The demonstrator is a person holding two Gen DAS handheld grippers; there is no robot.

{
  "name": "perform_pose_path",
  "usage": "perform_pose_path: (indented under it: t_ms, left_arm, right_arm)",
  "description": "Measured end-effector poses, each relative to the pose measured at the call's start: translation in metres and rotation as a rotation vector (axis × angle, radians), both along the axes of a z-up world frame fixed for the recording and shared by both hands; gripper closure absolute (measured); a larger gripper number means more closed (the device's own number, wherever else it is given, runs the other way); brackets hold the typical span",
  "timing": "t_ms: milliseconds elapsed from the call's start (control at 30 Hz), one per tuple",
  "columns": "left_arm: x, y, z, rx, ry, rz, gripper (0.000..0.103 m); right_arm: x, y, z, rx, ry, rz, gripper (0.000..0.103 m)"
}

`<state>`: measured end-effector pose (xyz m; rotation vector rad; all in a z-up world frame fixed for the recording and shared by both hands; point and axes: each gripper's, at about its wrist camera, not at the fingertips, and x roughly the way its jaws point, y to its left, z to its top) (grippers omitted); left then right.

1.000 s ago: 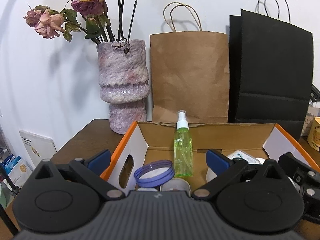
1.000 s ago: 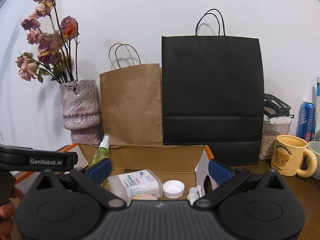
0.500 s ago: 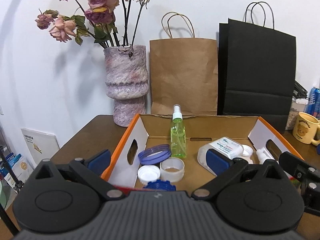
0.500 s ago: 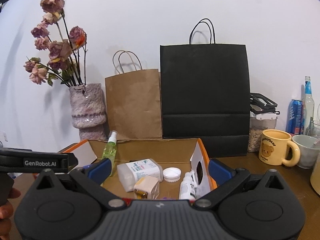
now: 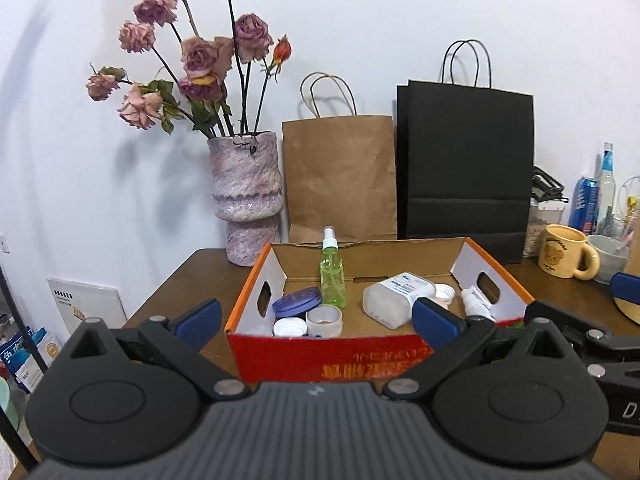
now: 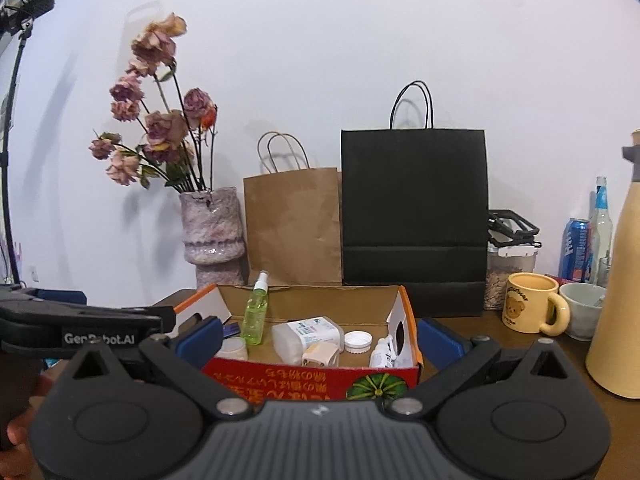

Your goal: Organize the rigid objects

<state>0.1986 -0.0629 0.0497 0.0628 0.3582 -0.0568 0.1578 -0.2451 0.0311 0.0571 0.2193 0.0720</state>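
An open red and orange cardboard box (image 5: 320, 356) (image 6: 280, 378) sits on the brown table. In it stand a green spray bottle (image 5: 332, 280) (image 6: 256, 316), a clear flat bottle lying down (image 5: 396, 298) (image 6: 308, 336), a blue lid (image 5: 297, 302), white caps (image 5: 289, 326) (image 6: 358, 340), a small white dropper bottle (image 5: 474, 304) (image 6: 382, 354) and a beige plug (image 6: 320, 360). My left gripper (image 5: 316, 320) is open and empty, in front of the box. My right gripper (image 6: 320, 336) is open and empty, in front of the box too.
Behind the box stand a vase of dried roses (image 5: 246, 200) (image 6: 212, 232), a brown paper bag (image 5: 340, 180) (image 6: 294, 226) and a black paper bag (image 5: 466, 164) (image 6: 414, 216). A yellow bear mug (image 5: 564, 256) (image 6: 528, 308), a grey cup (image 6: 580, 314), a can (image 6: 574, 248), a glass bottle (image 6: 600, 232) and a tall beige bottle (image 6: 624, 272) stand at the right.
Both grippers have pulled back and up from inside the box; the box's red front wall now shows in both views. Both stay open and empty.
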Motion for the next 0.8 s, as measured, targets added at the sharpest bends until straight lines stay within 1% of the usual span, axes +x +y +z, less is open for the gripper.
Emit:
perform_pose_path:
  t_ms: [433, 667, 800]
  left_arm:
    - [-0.091, 0.014, 0.007, 0.004, -0.012, 0.007, 0.0]
    - [-0.133, 0.021, 0.004, 0.01, 0.001, 0.013, 0.0]
    - [-0.153, 0.026, 0.0, 0.004, 0.008, 0.006, 0.0]
  right_arm:
    - [-0.088, 0.008, 0.013, -0.021, -0.009, 0.017, 0.0]
    - [-0.132, 0.018, 0.017, -0.045, -0.007, 0.041, 0.0]
    - [-0.154, 0.021, 0.015, -0.051, -0.002, 0.05, 0.0]
